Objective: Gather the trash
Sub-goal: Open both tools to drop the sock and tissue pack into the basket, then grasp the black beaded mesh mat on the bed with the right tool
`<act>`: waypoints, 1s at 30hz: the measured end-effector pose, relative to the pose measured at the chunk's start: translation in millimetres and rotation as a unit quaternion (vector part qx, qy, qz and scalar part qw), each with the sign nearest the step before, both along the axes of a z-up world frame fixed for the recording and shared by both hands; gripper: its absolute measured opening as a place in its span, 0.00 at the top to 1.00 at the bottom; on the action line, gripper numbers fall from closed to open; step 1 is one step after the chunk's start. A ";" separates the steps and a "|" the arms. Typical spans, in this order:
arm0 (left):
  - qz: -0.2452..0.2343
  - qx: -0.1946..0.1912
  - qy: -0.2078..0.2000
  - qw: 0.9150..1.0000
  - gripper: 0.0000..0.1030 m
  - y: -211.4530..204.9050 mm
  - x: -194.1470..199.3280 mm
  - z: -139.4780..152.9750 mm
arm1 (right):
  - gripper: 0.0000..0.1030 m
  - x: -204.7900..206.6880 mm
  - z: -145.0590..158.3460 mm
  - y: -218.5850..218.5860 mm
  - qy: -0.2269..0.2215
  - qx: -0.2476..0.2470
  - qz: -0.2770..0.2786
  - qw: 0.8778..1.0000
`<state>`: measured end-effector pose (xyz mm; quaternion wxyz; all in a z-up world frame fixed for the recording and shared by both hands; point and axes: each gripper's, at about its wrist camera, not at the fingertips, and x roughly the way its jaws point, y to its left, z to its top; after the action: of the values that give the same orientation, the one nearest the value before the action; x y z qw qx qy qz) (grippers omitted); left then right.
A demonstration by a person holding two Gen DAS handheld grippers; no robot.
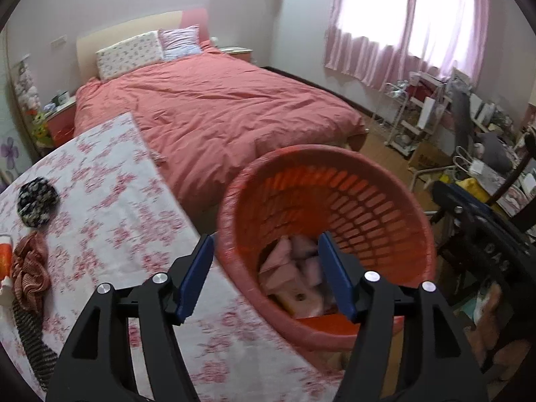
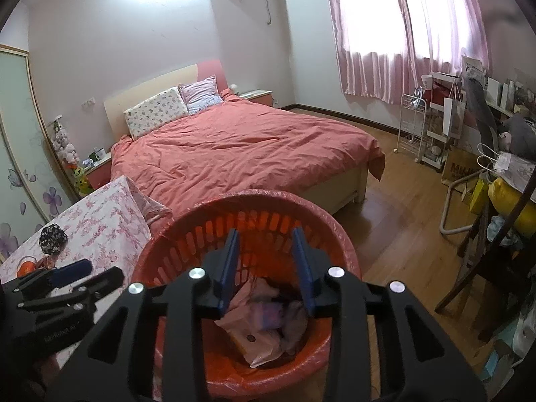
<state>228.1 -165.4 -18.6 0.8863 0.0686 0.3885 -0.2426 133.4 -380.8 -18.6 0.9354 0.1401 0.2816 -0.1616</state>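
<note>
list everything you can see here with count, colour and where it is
waste basket: one, red slatted plastic, on the floor beside the table, under both grippers
trash: several pieces, mostly pink, in the basket's bottom
table: one, pink floral cloth, left of the basket
scrunchies: one black-and-white, one rust, on the table's left part
striped cloth: one, dark, table's left edge
bed: one, coral cover, two pillows, behind the basket
curtains: pink, at the window
cluttered shelves: right wall
left gripper: blue pads, open, nothing between
right gripper: blue pads, open, nothing between
</note>
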 end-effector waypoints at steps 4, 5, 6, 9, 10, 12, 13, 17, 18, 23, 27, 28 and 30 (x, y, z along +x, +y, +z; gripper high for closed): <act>0.025 0.010 -0.005 1.000 0.32 18.5 1.3 1.4 | 0.64 3.2 -0.3 8.6 0.004 -0.007 0.005 1.000; 0.029 0.011 -0.006 0.999 0.31 21.7 2.0 1.6 | 0.63 3.5 -0.1 10.3 0.004 -0.008 0.007 1.000; 0.034 0.014 -0.009 0.999 0.29 25.4 2.2 1.8 | 0.63 4.9 0.1 15.0 0.005 -0.010 0.011 1.000; 0.050 0.024 -0.013 0.998 0.28 40.2 3.1 1.7 | 0.62 7.8 0.6 24.7 0.008 -0.015 0.022 1.000; 0.054 0.025 -0.013 0.998 0.28 44.3 4.0 1.7 | 0.62 9.0 0.6 27.9 0.009 -0.016 0.025 1.000; 0.066 0.024 -0.009 0.998 0.28 57.0 6.8 0.9 | 0.62 12.2 0.5 37.1 0.012 -0.018 0.033 0.999; 0.071 0.024 -0.008 0.997 0.28 62.4 7.3 0.9 | 0.62 12.6 1.0 39.9 0.013 -0.019 0.038 0.999; 0.096 0.029 -0.009 0.995 0.28 88.6 7.7 0.6 | 0.62 16.6 3.1 57.2 0.017 -0.025 0.056 0.998; 0.102 0.029 -0.009 0.994 0.28 95.1 7.9 0.7 | 0.62 18.4 3.8 63.8 0.019 -0.028 0.063 0.997; 0.142 0.024 -0.005 0.990 0.28 137.7 10.2 3.6 | 0.62 26.3 8.6 96.9 0.022 -0.035 0.098 0.994; 0.180 0.021 -0.007 0.984 0.27 179.4 10.1 6.8 | 0.62 36.2 10.5 132.3 0.025 -0.037 0.137 0.990; 0.187 0.020 -0.007 0.982 0.27 187.8 10.3 7.3 | 0.62 39.7 10.6 146.3 0.026 -0.037 0.152 0.987; 0.209 0.018 -0.010 0.978 0.26 213.3 7.0 8.9 | 0.62 44.2 10.4 168.2 0.028 -0.035 0.175 0.983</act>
<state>235.1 47.9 -9.6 0.9199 0.0047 0.3897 -0.0442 177.5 -212.6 -8.2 0.9453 0.0513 0.3221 -0.0086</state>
